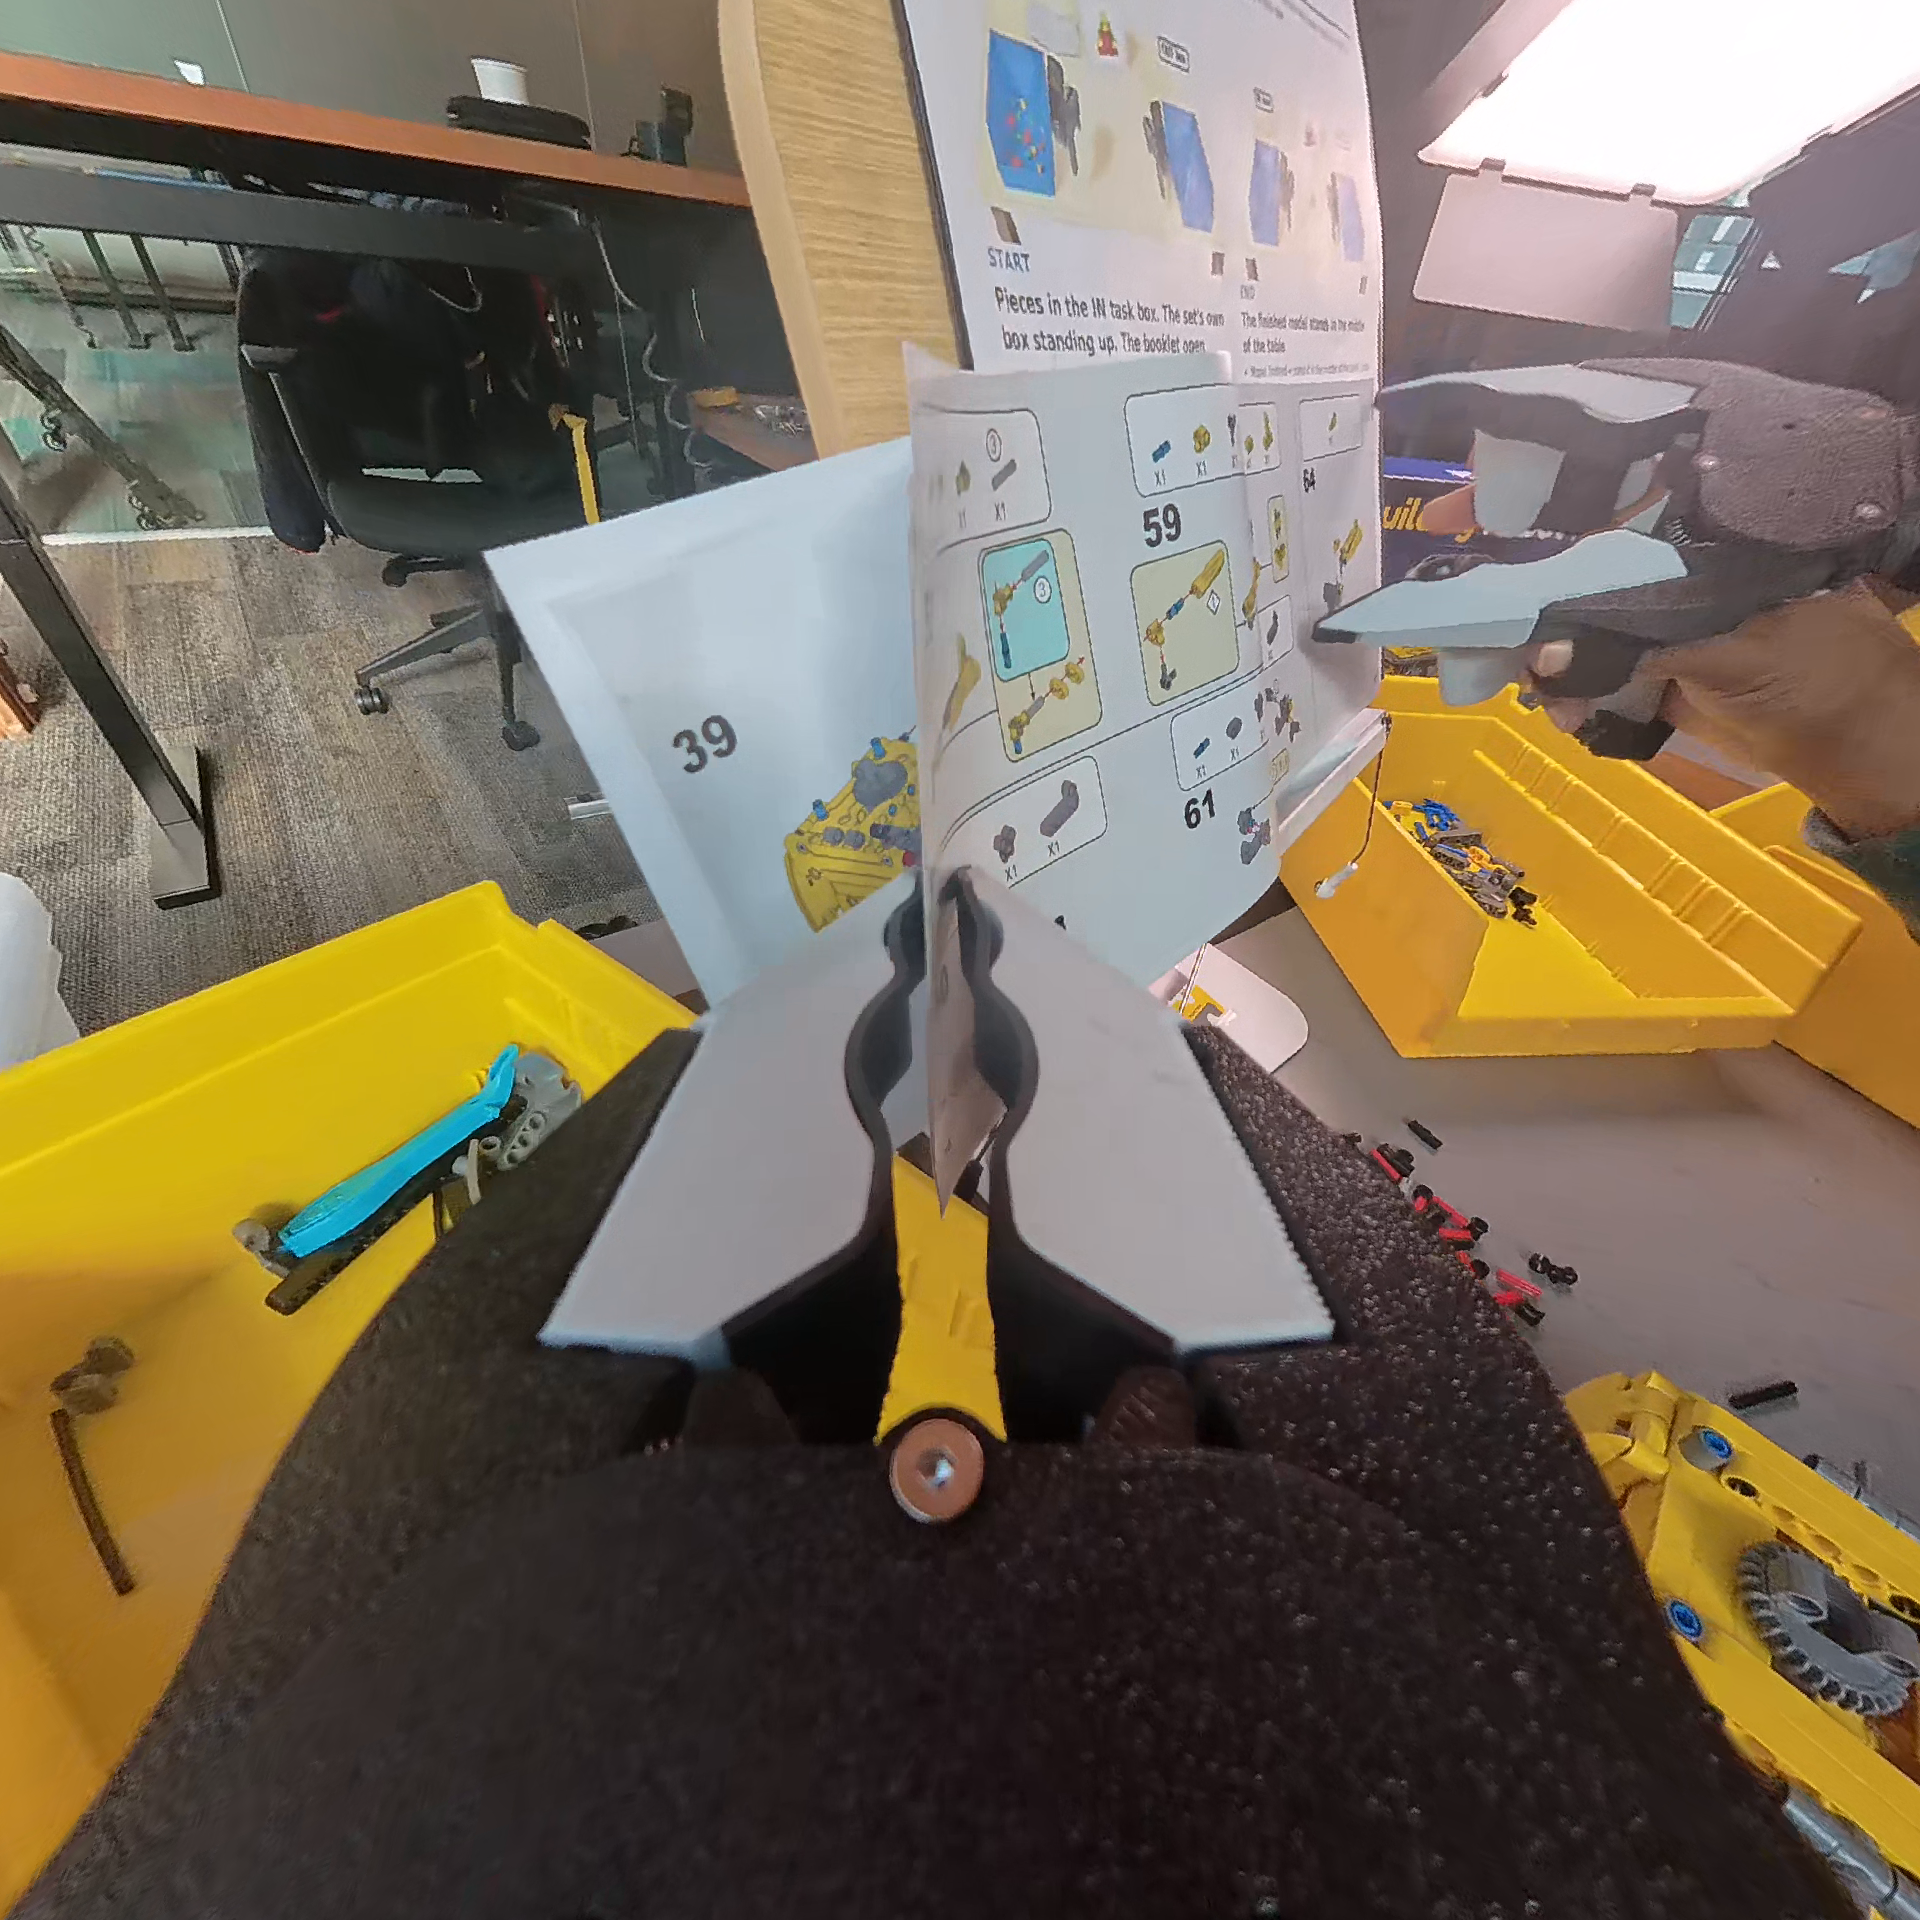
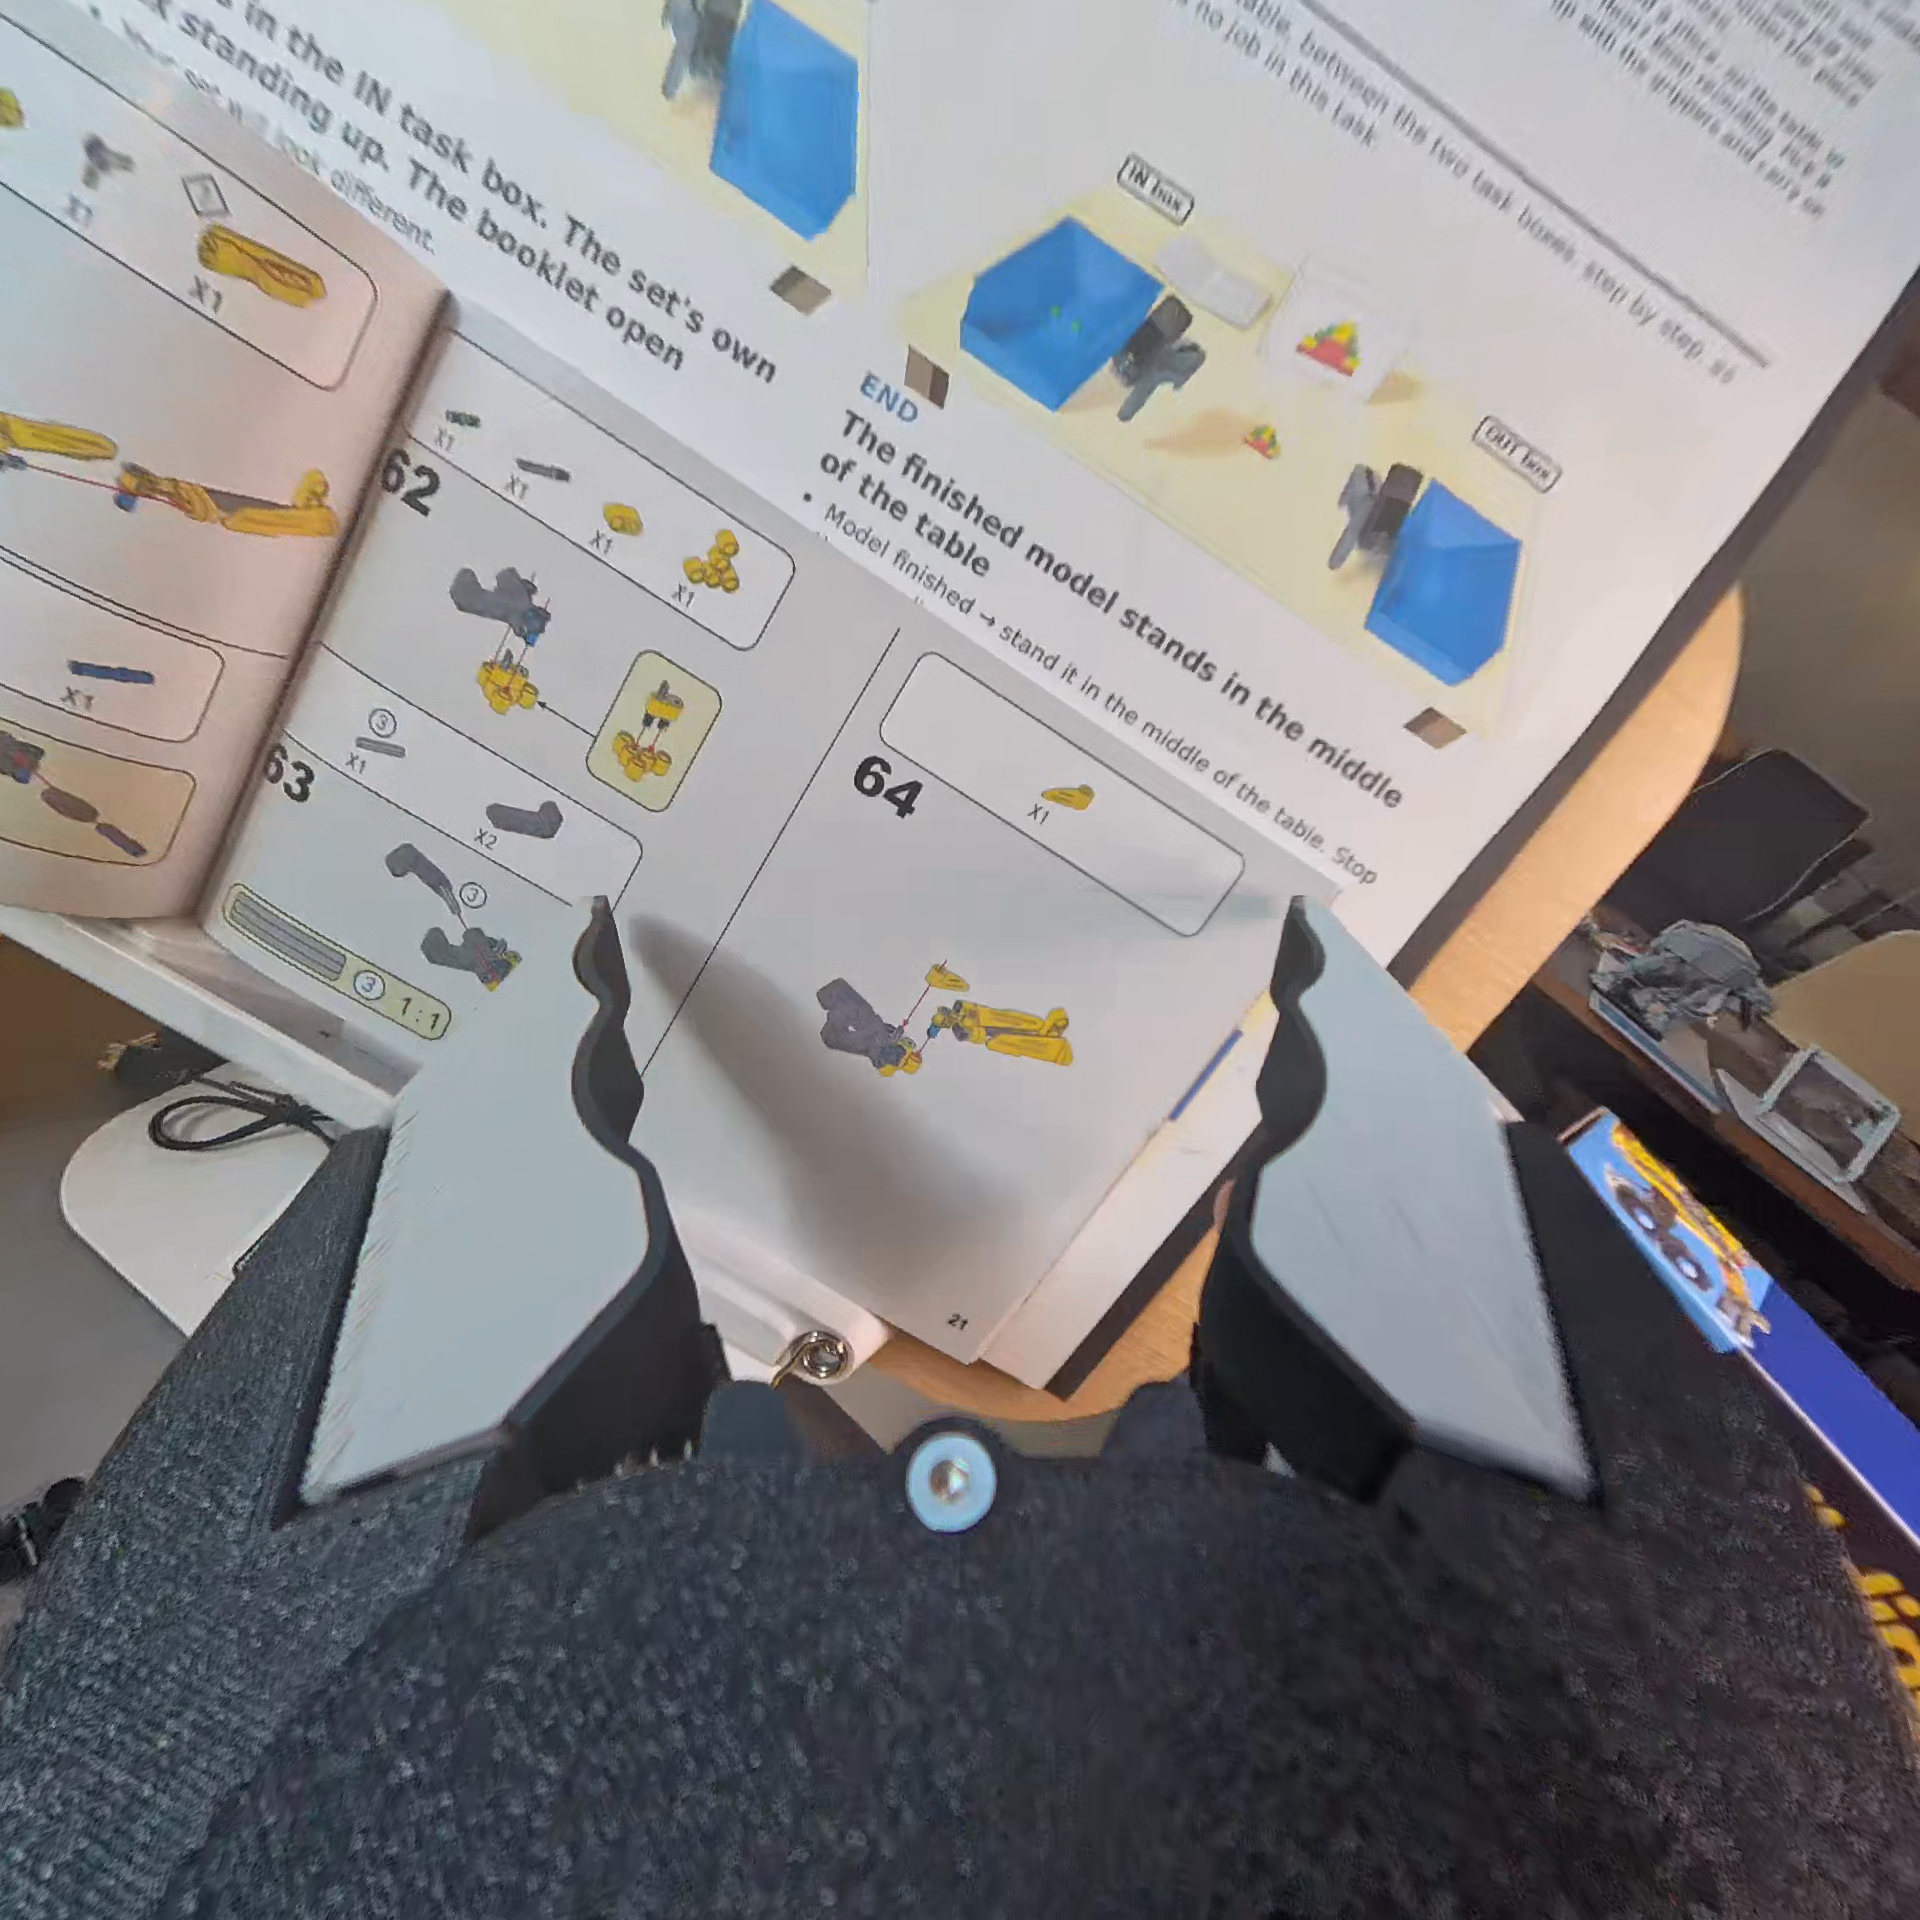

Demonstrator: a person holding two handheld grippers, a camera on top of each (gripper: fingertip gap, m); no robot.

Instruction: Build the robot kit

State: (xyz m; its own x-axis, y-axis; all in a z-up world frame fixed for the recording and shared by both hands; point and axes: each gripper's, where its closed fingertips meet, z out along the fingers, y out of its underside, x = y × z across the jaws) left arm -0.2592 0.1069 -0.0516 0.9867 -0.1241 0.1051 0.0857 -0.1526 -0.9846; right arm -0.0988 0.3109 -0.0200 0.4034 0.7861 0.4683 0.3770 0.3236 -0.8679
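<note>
**Page pinched by the left gripper, right gripper wide beside the booklet**

Paper is the thing held now. The left gripper [image 1: 951,935] has its fingers clenched on the lower corner of one page [image 1: 1081,644] of the instruction booklet [image 2: 935,987], and this page stands lifted, almost upright, between the two halves of the open booklet. The booklet leans on a white stand [image 1: 1247,997] in front of a big printed sheet [image 1: 1143,208]. The right gripper [image 2: 940,914] has its fingers released and spread wide; it hovers close to the right-hand page, and in the left wrist view its lower finger seems to be just at the page's outer edge, though I cannot tell if it touches.

Around them: a yellow bin [image 1: 156,1143] with a light-blue part [image 1: 416,1153] at the left, another yellow bin [image 1: 1558,935] with small parts at the right, loose red and black pins [image 1: 1455,1216] on the grey table [image 1: 1662,1195], and a part-built yellow model [image 1: 1766,1610] near the left gripper.

As a judgement, the risk is in the thin paper: a pull away from the spine could tear or crease the page, and a loose pinch could let it fall back. A push from the right gripper could also slide the booklet off the stand.
</note>
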